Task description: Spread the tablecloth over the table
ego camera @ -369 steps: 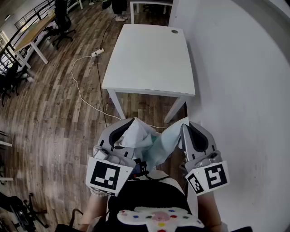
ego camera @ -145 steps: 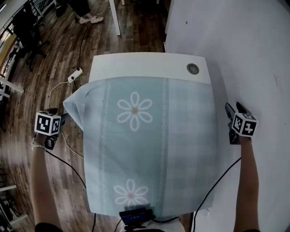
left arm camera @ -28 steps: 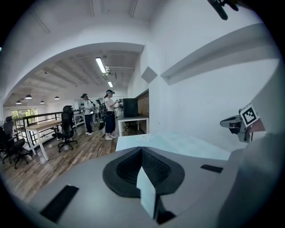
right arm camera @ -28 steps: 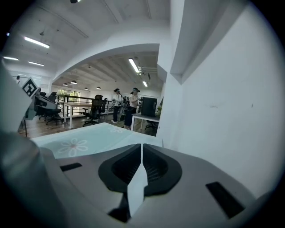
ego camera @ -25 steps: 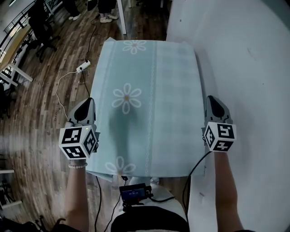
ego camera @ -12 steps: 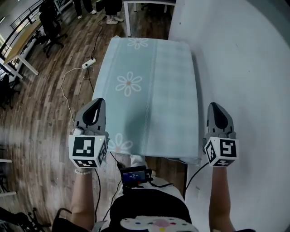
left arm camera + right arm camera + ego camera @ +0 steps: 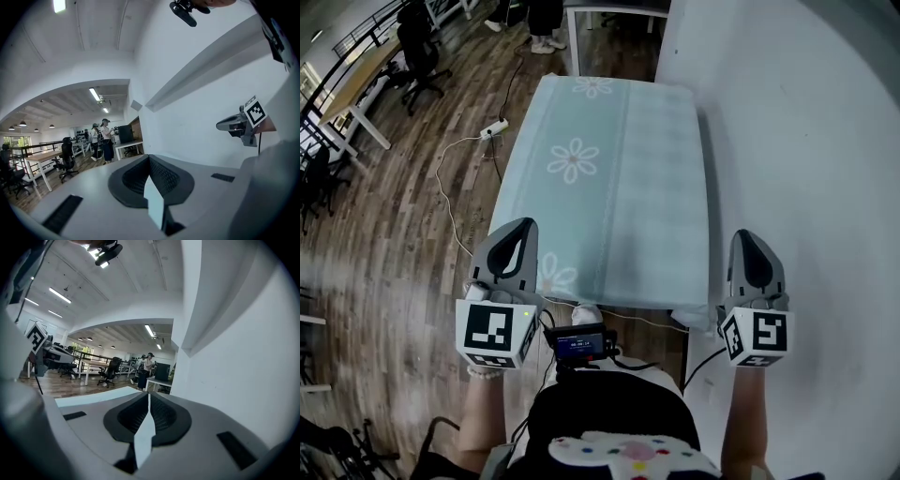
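Nearest of all, a small screen device [image 7: 577, 343] is seen at the person's waist, with cables trailing from it. Just beyond it, the left gripper [image 7: 518, 232] and the right gripper [image 7: 748, 240] are held up at either side of the near end of the table, clear of the cloth. In each gripper's own view the jaws are seen pressed together with nothing between them. Between and beyond the grippers, the tablecloth [image 7: 614, 178] is laid flat along the whole table, so the top is hidden from sight. Its near hem [image 7: 609, 302] is hung over the front edge, and its near right corner [image 7: 692, 319] looks slightly bunched. The cloth is judged thin, light and limp, and it is likely to be dragged across a smooth top by any tug. Any last straightening would best be done by pinching the hem at a corner, not the middle. To the left, a power strip [image 7: 495, 128] is seen on the wooden floor [image 7: 403, 234], and a white wall [image 7: 806, 141] is seen to the right. Farthest off, standing people [image 7: 546, 17] are glimpsed.
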`<state>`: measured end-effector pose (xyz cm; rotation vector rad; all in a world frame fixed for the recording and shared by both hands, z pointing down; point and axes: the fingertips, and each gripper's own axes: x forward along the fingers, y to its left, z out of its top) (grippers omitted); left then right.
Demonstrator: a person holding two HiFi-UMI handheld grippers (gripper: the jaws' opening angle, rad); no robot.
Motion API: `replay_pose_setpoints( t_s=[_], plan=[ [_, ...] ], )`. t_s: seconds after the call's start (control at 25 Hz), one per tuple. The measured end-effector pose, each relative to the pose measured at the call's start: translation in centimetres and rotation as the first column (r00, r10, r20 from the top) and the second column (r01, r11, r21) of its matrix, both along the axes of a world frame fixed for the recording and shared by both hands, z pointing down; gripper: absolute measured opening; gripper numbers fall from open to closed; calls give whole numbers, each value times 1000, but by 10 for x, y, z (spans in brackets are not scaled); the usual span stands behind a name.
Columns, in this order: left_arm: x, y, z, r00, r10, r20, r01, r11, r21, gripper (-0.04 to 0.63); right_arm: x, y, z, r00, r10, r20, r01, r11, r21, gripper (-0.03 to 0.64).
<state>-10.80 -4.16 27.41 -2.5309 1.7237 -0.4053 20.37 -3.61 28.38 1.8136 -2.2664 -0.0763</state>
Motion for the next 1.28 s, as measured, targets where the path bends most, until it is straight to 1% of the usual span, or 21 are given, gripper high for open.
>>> replay_pose_setpoints(
  t_s=[0.2,0.44,0.68,0.92,1.12,1.28],
  plan=[
    [14,22,1,999,27,41,-27,1000,9,14,-7,23,-4,1000,-14,13,14,1000,6,40],
    [18,34,12,999,32,21,-31,999,-22,14,-15,36,4,1000,-19,0,19,1000,-6,40],
    [19,32,12,999,35,12,-35,999,-24,14,-19,37,4,1000,-19,15,19,1000,-8,40],
    [24,34,12,998,54,26,-53,998,-21,14,-23,41,9,999,-34,17,34,999,-20,40],
    [28,35,12,998,59,14,-58,998,-34,14,-30,45,13,998,-63,23,64,997,-37,40],
    [29,35,13,998,61,4,-61,997,-41,14,-32,47,16,997,-69,30,70,996,-46,40]
  ],
)
